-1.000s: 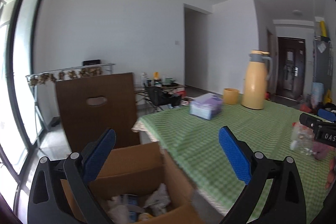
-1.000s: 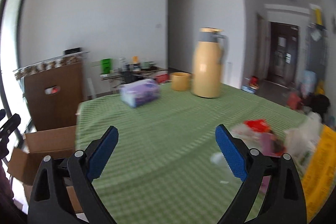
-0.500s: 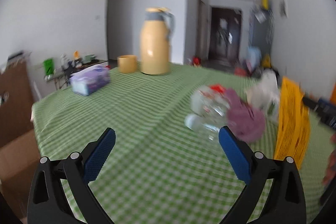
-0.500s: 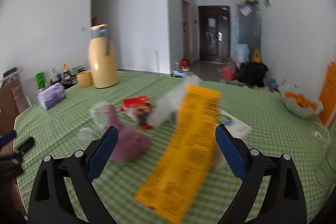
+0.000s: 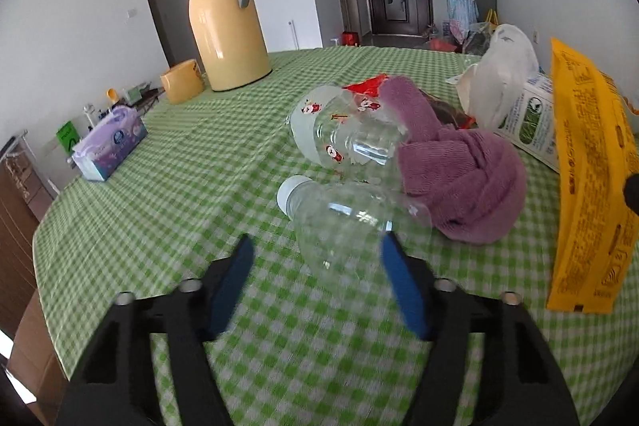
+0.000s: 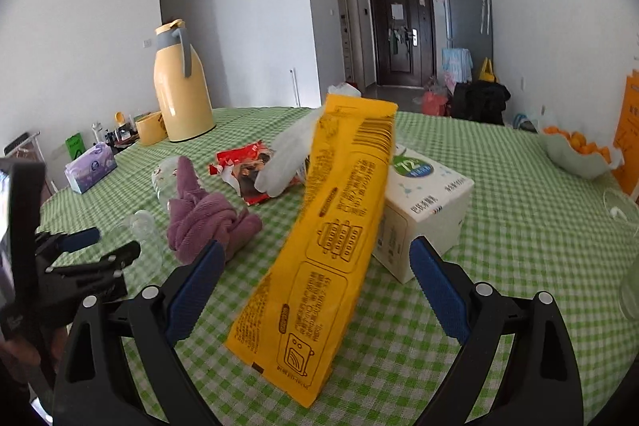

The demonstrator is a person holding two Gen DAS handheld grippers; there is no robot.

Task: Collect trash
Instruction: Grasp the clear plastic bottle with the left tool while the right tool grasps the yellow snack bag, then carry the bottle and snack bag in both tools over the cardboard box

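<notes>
On the green checked tablecloth (image 5: 167,210), a clear plastic bottle (image 5: 343,222) lies on its side at the gaping blue pads of the left gripper (image 5: 315,266), touching a crumpled purple cloth (image 5: 459,182) and a second, printed bottle (image 5: 343,138) behind it. Further right, a tall yellow packet (image 6: 331,238) stands between the spread, empty fingers of the right gripper (image 6: 315,290), leaning against a white carton (image 6: 423,202) marked "72". Beyond lie a red wrapper (image 6: 243,166), white plastic bag (image 5: 503,82), tissue pack (image 5: 110,142) and yellow flask (image 5: 227,22).

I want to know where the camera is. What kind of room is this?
Probably a home dining or living room: a table with a green checked tablecloth, a yellow thermos jug and a tissue pack on it, and a dark front door down the hall.
</notes>
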